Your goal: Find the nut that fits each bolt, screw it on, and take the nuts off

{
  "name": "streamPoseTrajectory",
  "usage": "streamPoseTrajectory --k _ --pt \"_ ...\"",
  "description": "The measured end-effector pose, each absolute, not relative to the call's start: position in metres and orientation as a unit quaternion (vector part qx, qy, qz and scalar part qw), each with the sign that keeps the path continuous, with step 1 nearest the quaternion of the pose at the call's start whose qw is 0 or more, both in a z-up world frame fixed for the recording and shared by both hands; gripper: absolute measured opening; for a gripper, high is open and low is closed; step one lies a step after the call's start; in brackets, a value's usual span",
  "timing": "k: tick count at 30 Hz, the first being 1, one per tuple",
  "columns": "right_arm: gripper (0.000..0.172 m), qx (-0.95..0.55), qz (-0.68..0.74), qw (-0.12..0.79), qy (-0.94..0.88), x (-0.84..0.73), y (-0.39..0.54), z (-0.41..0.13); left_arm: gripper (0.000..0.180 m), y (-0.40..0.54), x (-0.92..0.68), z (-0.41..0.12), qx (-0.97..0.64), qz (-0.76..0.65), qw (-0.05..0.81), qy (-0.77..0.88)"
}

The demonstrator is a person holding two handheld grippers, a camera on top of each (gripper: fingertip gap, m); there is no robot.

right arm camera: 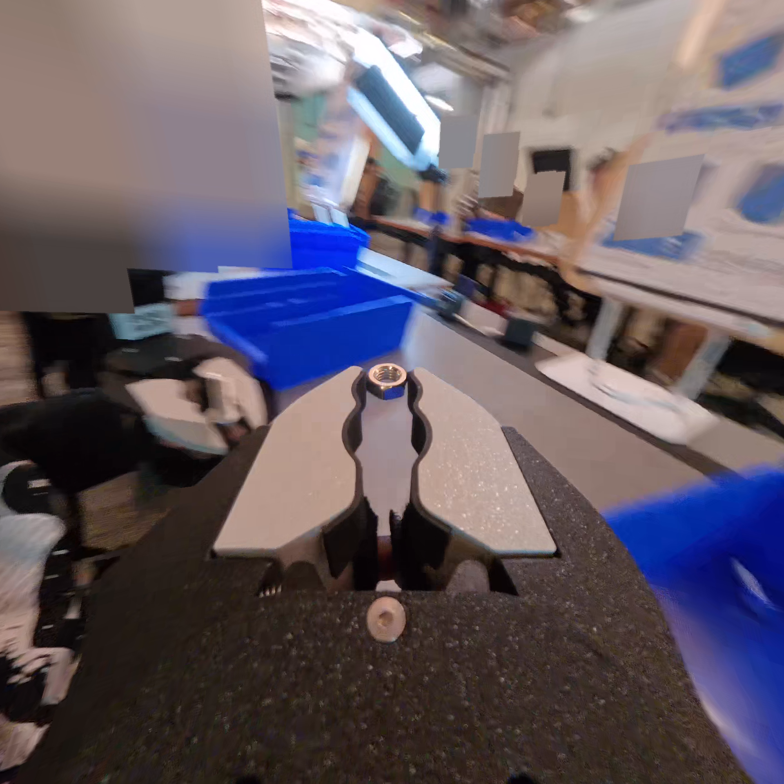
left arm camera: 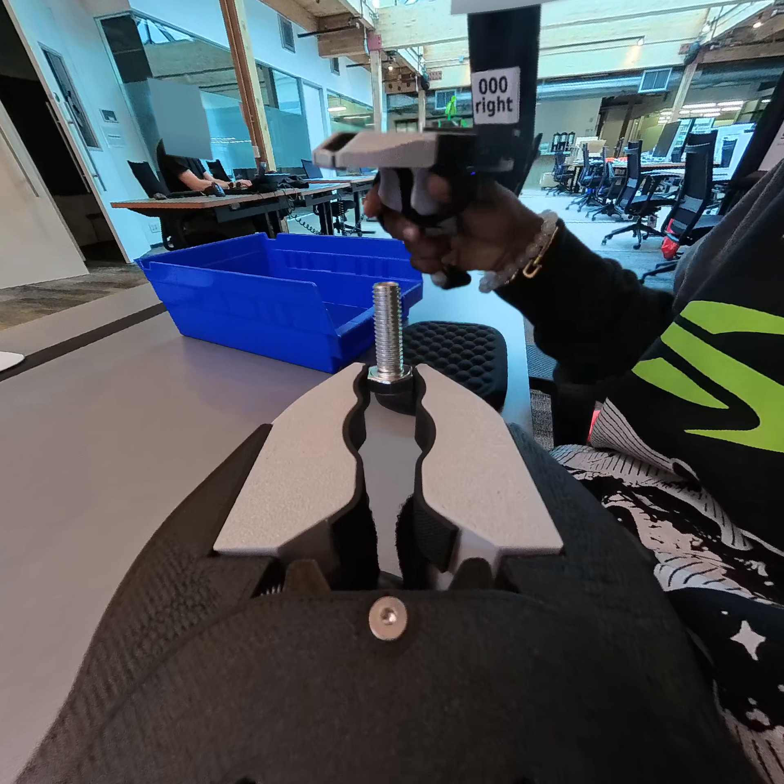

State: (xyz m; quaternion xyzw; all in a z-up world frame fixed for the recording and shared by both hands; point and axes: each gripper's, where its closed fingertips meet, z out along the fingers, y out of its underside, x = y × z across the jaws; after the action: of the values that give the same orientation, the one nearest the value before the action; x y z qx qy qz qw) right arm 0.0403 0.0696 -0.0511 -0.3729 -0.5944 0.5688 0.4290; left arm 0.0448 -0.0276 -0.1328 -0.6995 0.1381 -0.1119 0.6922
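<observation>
Behind nut [right arm camera: 386, 383], blurred blue bin [right arm camera: 322, 335]

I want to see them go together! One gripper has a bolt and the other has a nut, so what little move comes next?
Probably bring the right gripper over so its small silver hex nut sits above the tip of the silver threaded bolt. The left gripper holds that bolt upright by its head, its thread bare.

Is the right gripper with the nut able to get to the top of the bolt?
Probably yes. The left gripper holds the bolt upright by its head, threads bare and pointing up. The right gripper pinches a silver nut and hangs above the bolt, nothing between.
</observation>
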Motion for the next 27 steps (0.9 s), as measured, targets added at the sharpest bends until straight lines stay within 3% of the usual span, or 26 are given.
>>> streamPoseTrajectory --k 4,8,20,25,27 --pt "0.019 -0.552 0.418 0.458 -0.557 0.05 0.172 -0.086 0.018 -0.027 0.043 -0.133 -0.701 -0.109 0.692 0.133" --pt "0.019 -0.683 0.281 0.384 -0.554 0.066 0.229 -0.141 0.018 -0.026 0.043 -0.134 -0.704 -0.107 0.689 0.132" --pt "0.019 -0.76 0.088 0.178 -0.618 0.077 0.258 -0.231 0.018 -0.026 0.042 -0.134 -0.703 -0.108 0.691 0.129" --pt "0.031 -0.759 0.095 0.201 -0.612 0.074 0.259 -0.223 0.018 -0.026 0.041 -0.133 -0.702 -0.111 0.692 0.125" --pt "0.033 -0.748 0.116 0.262 -0.599 0.065 0.26 -0.203 0.018 -0.026 0.041 -0.133 -0.702 -0.11 0.692 0.124"
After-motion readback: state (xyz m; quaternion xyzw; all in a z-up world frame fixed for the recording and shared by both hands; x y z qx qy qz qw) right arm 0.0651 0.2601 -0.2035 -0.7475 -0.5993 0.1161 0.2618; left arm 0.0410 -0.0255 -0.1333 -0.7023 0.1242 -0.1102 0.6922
